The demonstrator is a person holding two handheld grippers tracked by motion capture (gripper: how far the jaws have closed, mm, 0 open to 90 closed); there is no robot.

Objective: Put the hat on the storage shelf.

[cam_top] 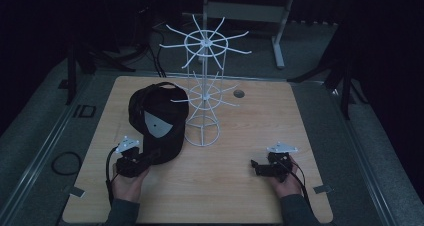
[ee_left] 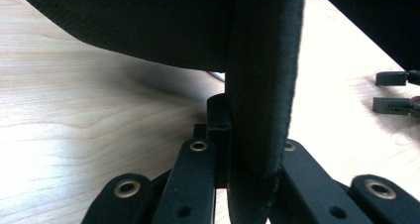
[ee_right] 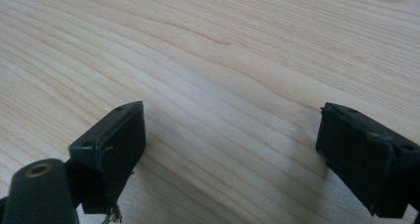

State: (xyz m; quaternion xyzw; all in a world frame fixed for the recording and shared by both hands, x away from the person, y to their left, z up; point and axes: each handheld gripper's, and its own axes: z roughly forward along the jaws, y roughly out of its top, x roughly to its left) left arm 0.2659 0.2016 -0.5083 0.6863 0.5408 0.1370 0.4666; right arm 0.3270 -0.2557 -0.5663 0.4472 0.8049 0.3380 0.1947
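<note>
Black cloth fills the grip of the left gripper [cam_top: 142, 158]: its two jaws are squeezed tight on the brim of a black cap [cam_top: 159, 121]. From the left gripper view, the brim [ee_left: 262, 100] stands on edge between the jaws. The cap sits on the wooden table [cam_top: 225, 186], on the left side, right beside a white wire rack [cam_top: 202, 86]. The right gripper [cam_top: 257, 167] rests well apart, on the right side of the table. Its jaws are spread wide with nothing but bare wood [ee_right: 223, 75] between them.
</note>
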